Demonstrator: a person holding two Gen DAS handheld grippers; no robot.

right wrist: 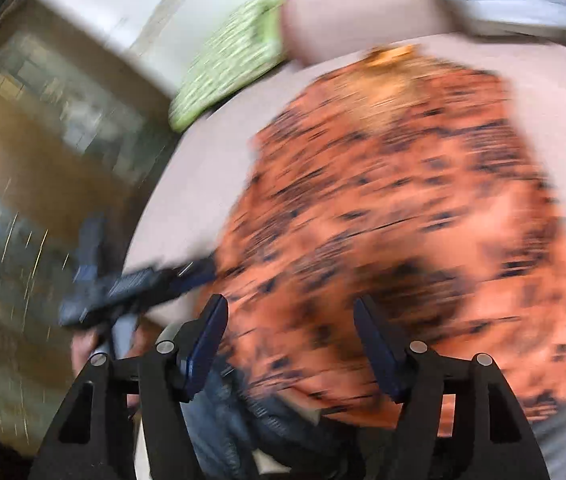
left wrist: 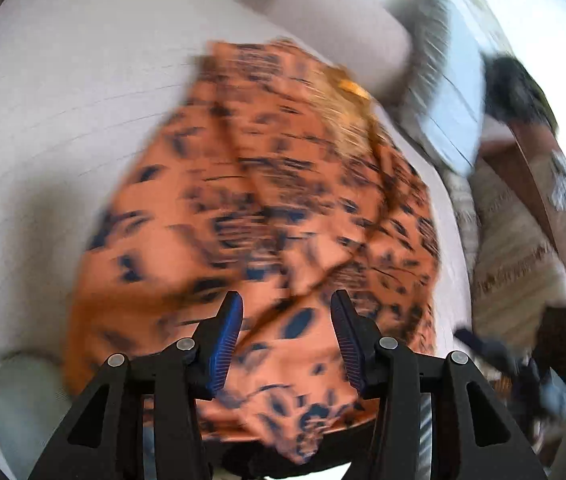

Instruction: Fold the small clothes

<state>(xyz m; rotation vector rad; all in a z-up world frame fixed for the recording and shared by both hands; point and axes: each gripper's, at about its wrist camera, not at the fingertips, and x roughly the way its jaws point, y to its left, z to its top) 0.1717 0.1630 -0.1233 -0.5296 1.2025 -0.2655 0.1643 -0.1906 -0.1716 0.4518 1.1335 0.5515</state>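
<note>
Garment: your orange cloth with dark blue print lies rumpled on the pale bedsheet.
Left gripper: your jaws stand apart above the near part of the cloth, gripping nothing.
Right gripper: your jaws stand wide, nothing between them, cloth underneath.
Nearby: a green patterned pillow beyond the cloth.
Sharpness: both views are smeared.

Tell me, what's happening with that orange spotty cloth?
A person is folding it using a gripper in each hand. The orange garment with dark blue spots lies rumpled on a pale surface. The left gripper and right gripper are both open above it, and neither one holds the cloth. A green patterned cloth lies farther off. Everything looks blurry.
</note>
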